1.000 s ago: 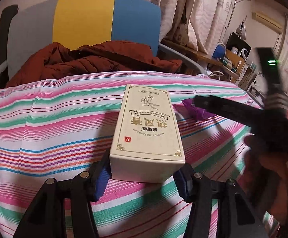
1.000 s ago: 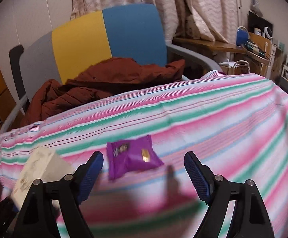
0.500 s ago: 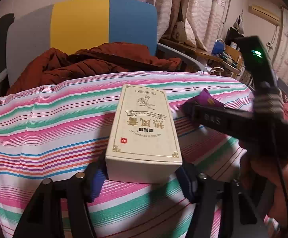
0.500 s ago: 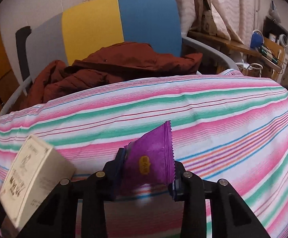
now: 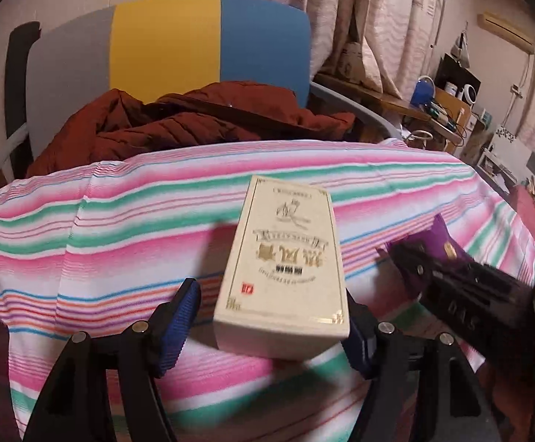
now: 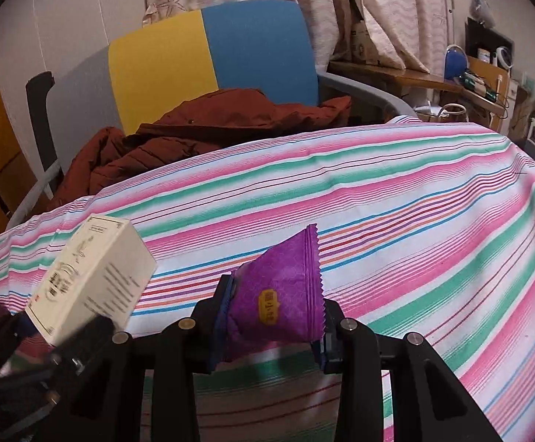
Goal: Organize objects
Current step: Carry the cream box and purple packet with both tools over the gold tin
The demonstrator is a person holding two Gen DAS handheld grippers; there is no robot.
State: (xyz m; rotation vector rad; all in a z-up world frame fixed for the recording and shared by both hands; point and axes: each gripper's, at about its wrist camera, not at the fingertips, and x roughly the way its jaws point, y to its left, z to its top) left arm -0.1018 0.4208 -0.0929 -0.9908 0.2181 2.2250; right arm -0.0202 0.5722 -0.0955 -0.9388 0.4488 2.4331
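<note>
- Gripping the purple snack packet (image 6: 278, 294), our right tongs (image 6: 271, 328) have both blue pads pressed into it, lifted above the striped counter (image 6: 396, 202).
- Our left tongs (image 5: 267, 328) are opening around the cream box (image 5: 286, 269): left pad clearly off it, right pad hidden behind its corner.
- Further back, a red jacket (image 5: 193, 121) sits piled on the yellow-and-blue chair (image 5: 208, 40).

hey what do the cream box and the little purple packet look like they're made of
Cream box: probably matte printed cardboard, judging by its crisp straight edges, flat faces and gold-foil border and lettering.
Purple packet: looks like thin plastic or foil film with a slight sheen; it has a zigzag crimped seal edge and buckles where it is pinched.
</note>
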